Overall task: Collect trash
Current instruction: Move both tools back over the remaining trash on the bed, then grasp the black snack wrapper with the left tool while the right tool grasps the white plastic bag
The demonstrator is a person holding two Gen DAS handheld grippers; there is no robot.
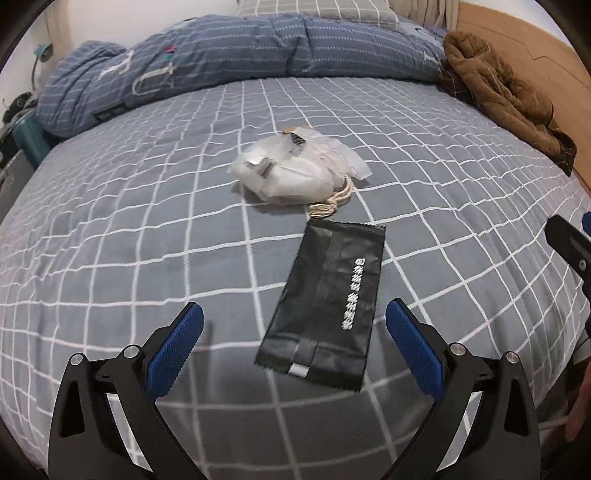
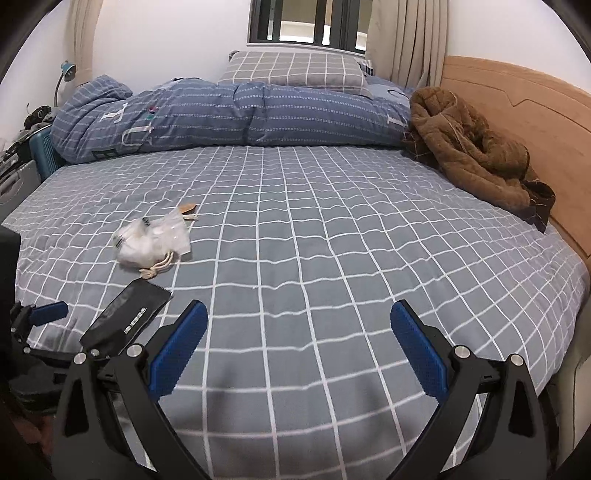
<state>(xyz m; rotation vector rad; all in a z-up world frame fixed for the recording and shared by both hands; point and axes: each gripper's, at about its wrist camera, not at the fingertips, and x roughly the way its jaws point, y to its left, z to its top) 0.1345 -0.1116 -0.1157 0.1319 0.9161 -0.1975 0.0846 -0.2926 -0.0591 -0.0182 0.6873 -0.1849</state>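
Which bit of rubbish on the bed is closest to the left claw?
The black wrapper. It lies flat right in front of the open left claw, partly between its tips. The white bag with the string sits farther up the bed.

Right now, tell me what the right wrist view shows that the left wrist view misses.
Only the right wrist view: the window and the right gripper, open over bare sheet.

Only the left wrist view: the black wrapper whole, between the open left gripper.

Both: the white bag, folded duvet, brown jacket.
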